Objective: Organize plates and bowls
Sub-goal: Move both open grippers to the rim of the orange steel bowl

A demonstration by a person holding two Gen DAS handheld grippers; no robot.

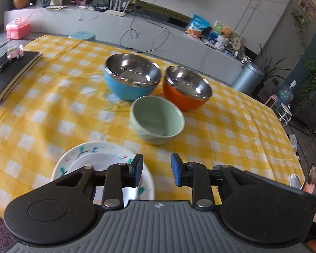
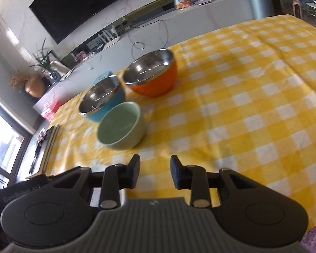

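Three bowls stand upright, mouths up, in a tight cluster at mid-table on the yellow checked cloth (image 1: pixel 42 109): the blue bowl (image 1: pixel 128 84) far left, the orange bowl (image 1: pixel 185 93) far right just beside it, and the green bowl (image 1: pixel 158 124) nearest, in front of the gap between them. A white patterned plate (image 1: pixel 82 158) with a smaller plate (image 1: pixel 99 162) stacked in it lies flat at the near left, partly under the left gripper (image 1: pixel 157 171). Both grippers tilt downward over the near table; left and right gripper (image 2: pixel 154 171) each have jaws narrowly parted with nothing between them.
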